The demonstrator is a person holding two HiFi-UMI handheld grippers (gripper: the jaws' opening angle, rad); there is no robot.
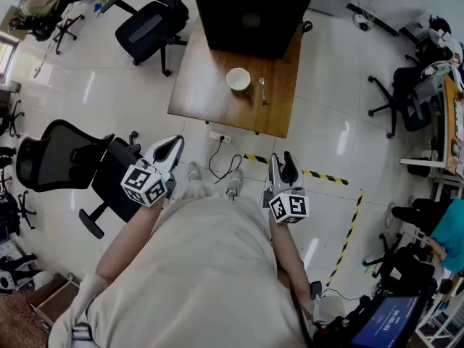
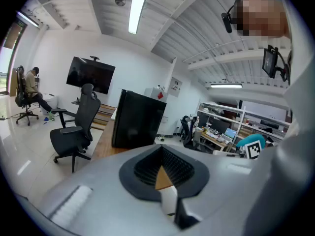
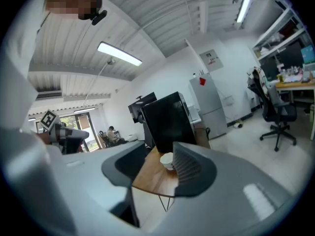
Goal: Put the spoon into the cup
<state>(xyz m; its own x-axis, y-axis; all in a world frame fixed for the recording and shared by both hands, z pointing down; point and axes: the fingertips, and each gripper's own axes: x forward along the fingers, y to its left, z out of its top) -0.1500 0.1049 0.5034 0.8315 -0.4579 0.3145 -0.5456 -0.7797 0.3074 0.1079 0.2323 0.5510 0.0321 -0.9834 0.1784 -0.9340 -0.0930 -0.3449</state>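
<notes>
The left gripper (image 1: 172,145) hangs over the floor with its jaws together, nothing in them. Well ahead, on the wooden table (image 1: 206,85), the white cup (image 1: 238,79) stands upright, and the spoon (image 1: 262,90) lies just right of it, not touching. The right gripper (image 1: 281,162) has its jaws wide apart and empty

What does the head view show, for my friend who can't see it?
Seen from above, a person stands on a white floor holding the left tongs shut and the right tongs open, both empty. Ahead, a wooden table carries a white cup with a spoon lying just right of it, and a big black box.
</notes>
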